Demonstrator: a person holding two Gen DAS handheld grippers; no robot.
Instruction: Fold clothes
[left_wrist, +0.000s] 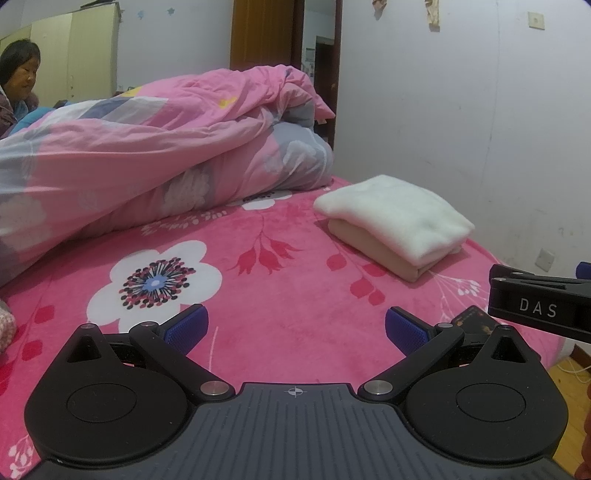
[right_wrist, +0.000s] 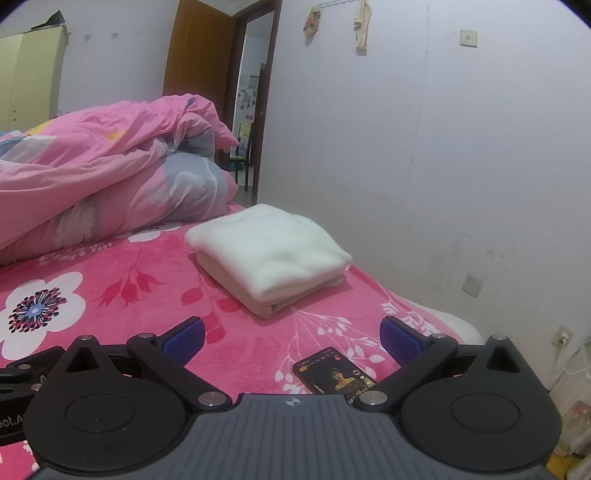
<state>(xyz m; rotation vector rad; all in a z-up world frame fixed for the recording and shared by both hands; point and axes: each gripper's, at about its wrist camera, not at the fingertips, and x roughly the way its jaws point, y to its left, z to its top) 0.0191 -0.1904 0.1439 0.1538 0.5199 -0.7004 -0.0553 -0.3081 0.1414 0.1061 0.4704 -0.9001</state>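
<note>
white folded garment (right_wrist: 267, 254) near bed edge (right_wrist: 436, 314), fingers (right_wrist: 397, 338) apart.

We see a folded white garment (left_wrist: 397, 218) lying flat on the pink flowered bed (left_wrist: 280, 295), near its wall-side edge. Its fleecy top layer is cream-white, and a beige layer (right_wrist: 236, 284) shows beneath along the near fold. It forms a neat, thick rectangle, set cornerwise to us, just beside the heaped quilt (left_wrist: 147, 155).
</note>
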